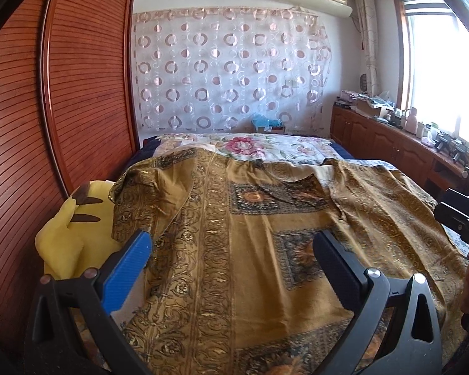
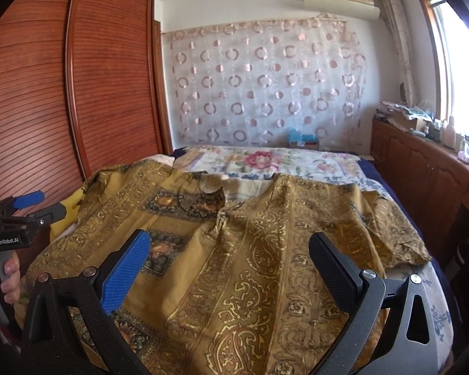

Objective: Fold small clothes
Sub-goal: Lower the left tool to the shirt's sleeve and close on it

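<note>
Between and ahead of both pairs of fingers the gold patterned shirt (image 2: pixel 234 250) lies spread flat on the bed (image 2: pixel 434 306), unfolded; the left gripper (image 1: pixel 231 250) and right gripper (image 2: pixel 229 248) hover over it with fingers wide apart, holding nothing; folding looks not yet begun, so next comes pinching a sleeve (image 2: pixel 394 234) or side hem; the yellow plush toy (image 1: pixel 78 234) crowds the left fingers, while bare bedding lies right.

The shirt (image 2: pixel 250 265) is mustard gold with paisley bands and dark floral squares. The sheet (image 1: pixel 244 147) is white with pink flowers, the curtain (image 2: pixel 265 84) sheer with pink rings. The plush (image 1: pixel 75 234) is yellow, the wardrobe (image 2: pixel 78 93) reddish-brown.
</note>
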The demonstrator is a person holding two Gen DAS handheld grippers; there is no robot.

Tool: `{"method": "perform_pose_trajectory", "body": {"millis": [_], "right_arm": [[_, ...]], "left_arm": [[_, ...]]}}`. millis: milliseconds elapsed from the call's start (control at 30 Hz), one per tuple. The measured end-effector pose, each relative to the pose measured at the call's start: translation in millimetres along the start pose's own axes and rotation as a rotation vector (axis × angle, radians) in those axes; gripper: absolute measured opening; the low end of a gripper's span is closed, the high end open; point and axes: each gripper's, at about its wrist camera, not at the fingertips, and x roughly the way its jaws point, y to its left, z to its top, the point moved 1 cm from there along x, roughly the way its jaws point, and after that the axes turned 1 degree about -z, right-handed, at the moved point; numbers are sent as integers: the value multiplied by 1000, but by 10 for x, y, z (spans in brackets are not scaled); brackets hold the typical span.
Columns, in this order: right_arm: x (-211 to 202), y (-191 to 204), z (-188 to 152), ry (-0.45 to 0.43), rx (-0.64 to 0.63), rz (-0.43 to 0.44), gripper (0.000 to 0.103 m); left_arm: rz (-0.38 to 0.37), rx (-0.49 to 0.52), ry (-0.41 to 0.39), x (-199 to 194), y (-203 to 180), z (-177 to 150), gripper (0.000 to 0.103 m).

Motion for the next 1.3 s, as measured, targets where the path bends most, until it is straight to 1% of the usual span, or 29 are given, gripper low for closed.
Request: {"method": "perform_pose_trajectory", "body": {"millis": [133, 367, 467, 567, 733, 833, 933, 1000, 1033, 1067, 1100, 1133, 1167, 1200, 1267, 1300], "right_arm": [[272, 13, 3, 43, 0, 25, 103], [581, 96, 92, 93, -35, 78, 103], [740, 114, 148, 117, -53, 95, 103], [902, 132, 187, 140, -59, 110, 103], [1190, 150, 230, 195, -66, 132, 103], [1381, 160, 263, 233, -68, 153, 103], [1520, 195, 304, 256, -76, 175, 102], [1585, 240, 326, 264, -88, 183, 102], [1630, 263, 331, 269, -95, 190, 102], [1661, 277, 328, 275, -98, 195, 102], [1683, 295, 323, 278, -100, 199, 102], [1718, 308, 314, 284, -103, 203, 102], [1741, 317, 305, 290, -105, 206, 102], [1756, 322, 298, 293, -108, 209, 102], [1774, 334, 281, 300, -112, 211, 102], [1776, 332, 275, 302, -113, 213, 102]], "left_arm": [[13, -22, 27, 157, 135, 26, 103], [61, -25, 60, 408, 405, 118, 103], [81, -25, 59, 496, 558, 183, 103], [99, -24, 67, 600, 751, 257, 103], [130, -41, 112, 830, 1143, 360, 103], [122, -53, 142, 989, 1368, 408, 103], [97, -74, 174, 1153, 1555, 448, 103], [109, -65, 178, 1243, 1635, 466, 102], [116, -57, 182, 1297, 1673, 472, 99], [114, -53, 191, 1365, 1718, 472, 93], [110, -54, 200, 1403, 1750, 471, 83], [102, -56, 211, 1455, 1791, 466, 75], [94, -60, 223, 1506, 1837, 465, 62], [91, -62, 234, 1541, 1864, 457, 51], [92, -52, 250, 1599, 1900, 430, 45], [93, -42, 252, 1615, 1914, 419, 39]]}}
